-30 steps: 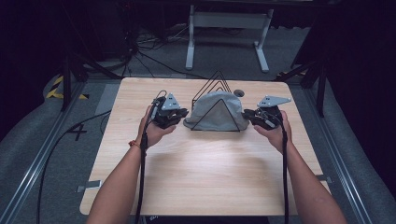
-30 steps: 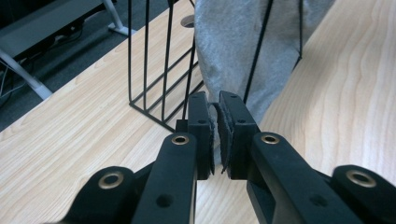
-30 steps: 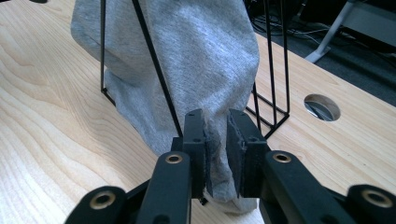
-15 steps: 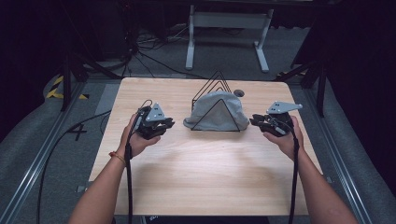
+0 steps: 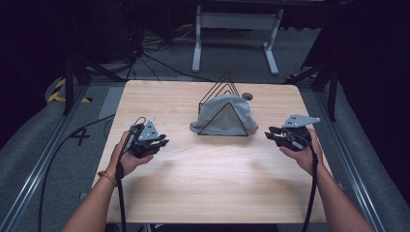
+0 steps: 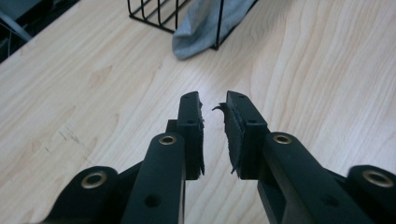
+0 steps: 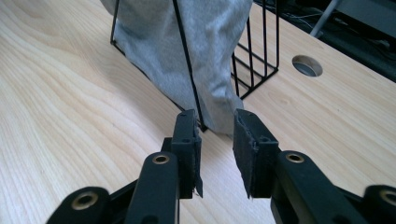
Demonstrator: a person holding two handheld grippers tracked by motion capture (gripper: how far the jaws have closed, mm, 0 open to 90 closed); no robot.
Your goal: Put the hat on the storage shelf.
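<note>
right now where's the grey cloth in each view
High view: the grey cloth is draped over the black wire rack at the table's far middle.
Left gripper view: top centre, its hem lying on the wood beyond the tongs.
Right gripper view: top centre, hanging behind the rack's front wire, just past the tongs.
Shared landmark: the black wire rack.
</note>
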